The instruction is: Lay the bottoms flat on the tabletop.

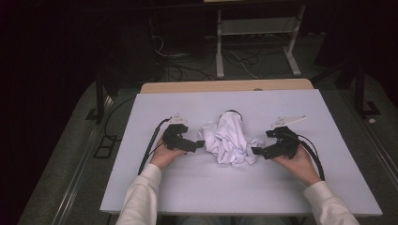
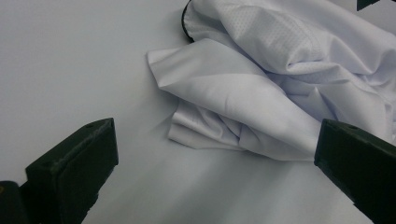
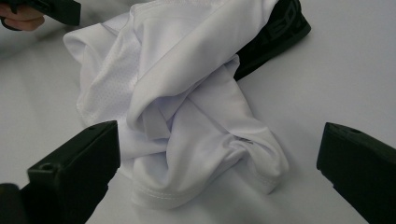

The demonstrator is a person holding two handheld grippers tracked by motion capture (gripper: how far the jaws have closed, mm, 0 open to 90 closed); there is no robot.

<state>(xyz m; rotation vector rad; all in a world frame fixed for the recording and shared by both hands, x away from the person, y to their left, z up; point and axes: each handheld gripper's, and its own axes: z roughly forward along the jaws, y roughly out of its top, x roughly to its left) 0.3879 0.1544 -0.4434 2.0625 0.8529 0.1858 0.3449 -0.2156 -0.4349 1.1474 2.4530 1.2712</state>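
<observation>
White table [image 1: 141, 187] carried a crumpled white garment [image 1: 230, 138] between the left gripper [image 1: 193, 145] and right gripper [image 1: 259, 151], fingers wide, seemingly poised to grab its edges.

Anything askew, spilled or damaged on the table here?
Nothing damaged or spilled. The white garment lies crumpled in a heap mid-table instead of flat, its black band bunched at the far end. The left gripper and right gripper flank it, jaws open.

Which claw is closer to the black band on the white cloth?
Left. The left gripper sits beside the cloth, nearer the black band at its far end; the right gripper is by its near corner.
</observation>
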